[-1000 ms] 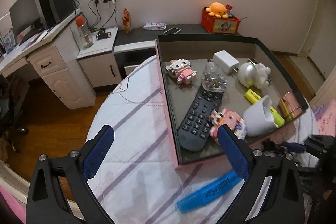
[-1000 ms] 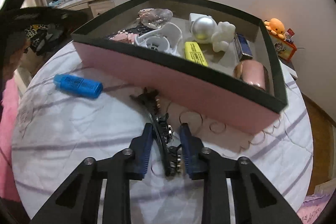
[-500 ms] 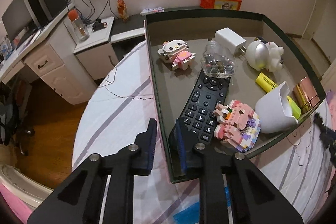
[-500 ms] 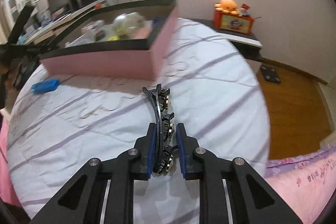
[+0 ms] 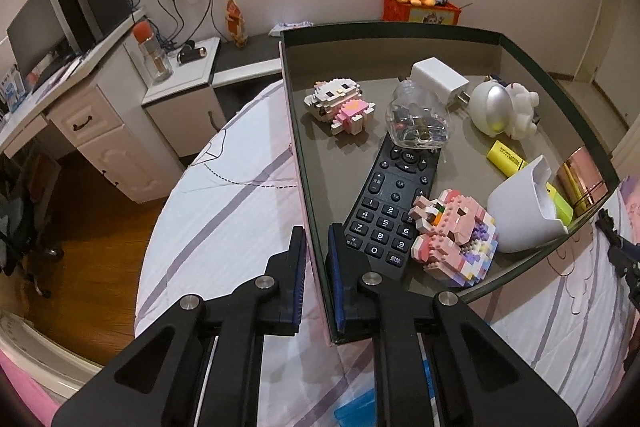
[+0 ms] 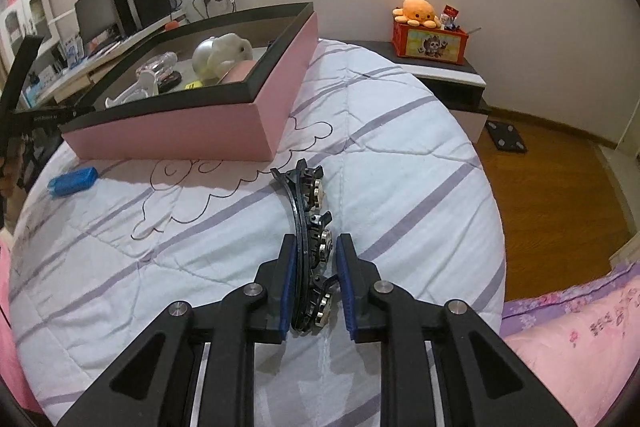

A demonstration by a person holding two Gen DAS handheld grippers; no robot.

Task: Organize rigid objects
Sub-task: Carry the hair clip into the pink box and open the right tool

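- Since the earlier frames, the left gripper (image 5: 317, 259) had closed from wide apart onto the near left wall of the pink box (image 5: 308, 195), one pad outside and one inside, and was clamped there; the box filled more of the left wrist view than before.
- Across the same interval the right gripper (image 6: 316, 267) had swung away from the box, which shifted from the centre of the right wrist view to its upper left.
- Right gripper: clamped on a black hair clip (image 6: 308, 227) with metal-toned studs; the clip curved up and away from the pads toward the centre of the frame, above the white, purple-striped quilt of the bed (image 6: 400, 155).
- Box contents, left wrist view: black remote control (image 5: 390, 207) at centre; pink brick figure (image 5: 456, 239) just right of it, at lower centre-right; a smaller white-and-pink brick figure (image 5: 340, 105) at upper centre; clear glass bottle (image 5: 416, 119) at the remote's far end; white charger (image 5: 438, 81) behind the bottle.
- Right part of the box: silver-and-white toy (image 5: 504, 105), yellow highlighter (image 5: 506, 157), white cup on its side (image 5: 524, 211), rose-gold item (image 5: 580, 175) against the right wall.
- Outside the box: blue highlighter (image 6: 72, 181) on the quilt at the left of the right wrist view, near the box's pink side.
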